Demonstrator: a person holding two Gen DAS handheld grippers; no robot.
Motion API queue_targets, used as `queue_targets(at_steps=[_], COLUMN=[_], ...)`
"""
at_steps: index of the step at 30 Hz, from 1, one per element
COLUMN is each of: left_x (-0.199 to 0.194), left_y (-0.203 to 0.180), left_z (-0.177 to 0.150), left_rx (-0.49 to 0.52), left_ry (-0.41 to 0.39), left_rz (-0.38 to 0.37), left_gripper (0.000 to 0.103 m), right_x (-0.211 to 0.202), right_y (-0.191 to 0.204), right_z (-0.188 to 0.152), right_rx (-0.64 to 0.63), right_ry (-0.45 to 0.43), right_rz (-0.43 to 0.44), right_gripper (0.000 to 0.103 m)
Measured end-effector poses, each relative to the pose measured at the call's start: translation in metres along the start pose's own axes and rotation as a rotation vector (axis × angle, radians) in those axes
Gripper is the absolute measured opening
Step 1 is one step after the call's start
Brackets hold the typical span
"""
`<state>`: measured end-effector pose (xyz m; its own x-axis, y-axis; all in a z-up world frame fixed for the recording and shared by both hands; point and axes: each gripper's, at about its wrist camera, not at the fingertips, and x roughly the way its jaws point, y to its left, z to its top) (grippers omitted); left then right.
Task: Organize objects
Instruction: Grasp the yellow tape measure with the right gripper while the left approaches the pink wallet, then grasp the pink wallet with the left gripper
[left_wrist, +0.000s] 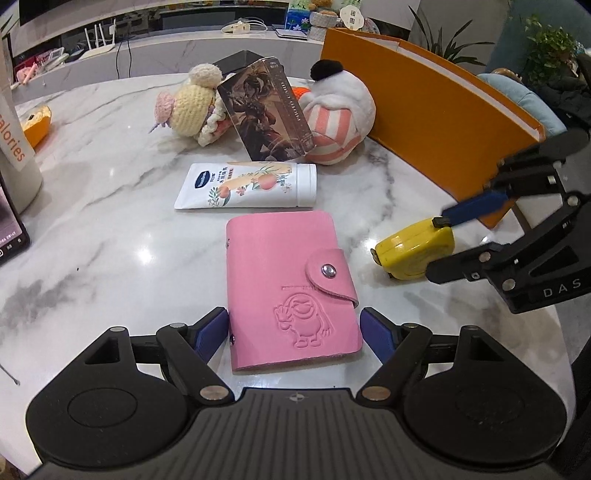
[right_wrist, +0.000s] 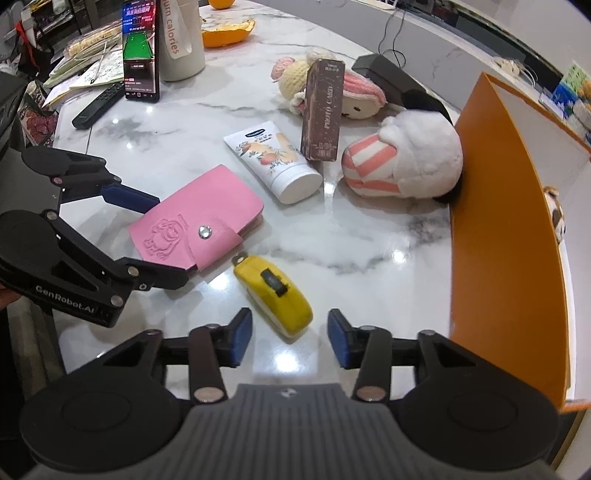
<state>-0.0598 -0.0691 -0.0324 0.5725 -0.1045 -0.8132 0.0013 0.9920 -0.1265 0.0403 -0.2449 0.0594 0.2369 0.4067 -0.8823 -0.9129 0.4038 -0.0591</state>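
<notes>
Figure: both grippers parted for pickup. The left gripper (left_wrist: 293, 328) straddles the near end of the pink card wallet (left_wrist: 291, 288), lower centre of its frame, fingers spread just outside both edges, gripping nothing; the wallet lies flat on the marble table (left_wrist: 110, 229), long axis running away from the camera, snap flap to the right. The right gripper (right_wrist: 290, 339), likewise spread and empty, flanks the yellow tape measure (right_wrist: 275, 297), long axis toward the upper left, near the orange box (right_wrist: 498, 258)
</notes>
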Motion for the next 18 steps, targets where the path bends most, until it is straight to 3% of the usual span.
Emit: queue_targets(at_steps=[4,9,14,16,18], left_x=[0.002,0.006,0.011,0.013,0.015], left_y=[-0.002,-0.006,-0.011,-0.013,-0.015], left_z=[0.002,0.005,0.008,0.009,0.012], left_rx=[0.011,0.029,0.046,0.053,0.052], left_ry=[0.000,-0.001,-0.020,-0.028,-0.028], left_rz=[0.011,0.028,0.049,0.059,0.071], left_gripper=[0.092,0.093,0.097,0.097,0.097], right_x=[0.005,0.018,0.021,0.022,0.022], right_y=[0.004,0.007,0.012,0.012,0.012], right_z=[0.008,0.012,0.009,0.009,0.008], right_rx=[-0.089,-0.137,-0.157,-0.155,-0.151], right_ry=[-0.020,0.025,0.047,0.049,0.055], right_rz=[0.025,0.060,0.067,0.069,0.070], right_gripper=[0.055,0.052,0.046,0.037,0.035])
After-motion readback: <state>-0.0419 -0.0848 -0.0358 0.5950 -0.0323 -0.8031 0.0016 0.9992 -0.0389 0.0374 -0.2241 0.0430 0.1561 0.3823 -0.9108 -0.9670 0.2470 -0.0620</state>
